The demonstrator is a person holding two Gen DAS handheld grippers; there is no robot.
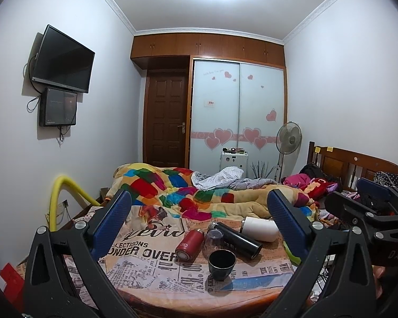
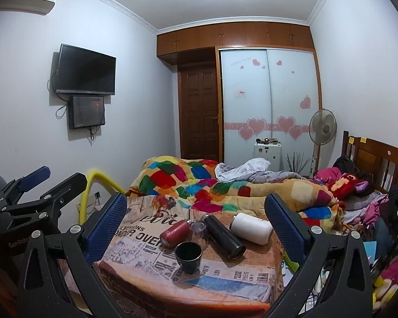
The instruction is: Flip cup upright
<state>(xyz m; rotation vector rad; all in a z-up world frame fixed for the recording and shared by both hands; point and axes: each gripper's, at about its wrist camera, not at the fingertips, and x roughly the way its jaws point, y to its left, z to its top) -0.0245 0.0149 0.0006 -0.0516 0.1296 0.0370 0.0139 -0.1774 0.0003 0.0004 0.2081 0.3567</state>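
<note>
Hovering over the near end of the bed (image 1: 151, 241), both tongs are spread wide and hold nothing: the left tongs (image 1: 199, 220) and the right tongs (image 2: 196, 217) each frame the same cluster of drinkware between their blue pads.

The dark cup (image 1: 221, 264) stands closest to the tongs, mouth up, on the newspaper-print cover (image 1: 135, 265). Just beyond it a clear cup (image 1: 212, 239) appears to lie on its side, wedged between a red flask (image 1: 189, 244) on the left-tongs side and a black flask (image 1: 237, 238) on the right-tongs side; its exact pose is hard to read through the glassy wall. A white flask (image 1: 260, 228) lies farthest out, toward the right tongs' outer finger. All three flasks lie tipped over.

By my reading this is the approach step, before any contact. If the clear cup is the one to right, the next move calls for reaching past the dark cup without knocking it, closing across the clear wall and rotating it onto its base. The crowding flasks leave little room, and the soft bedding may let the cup topple again.
</note>
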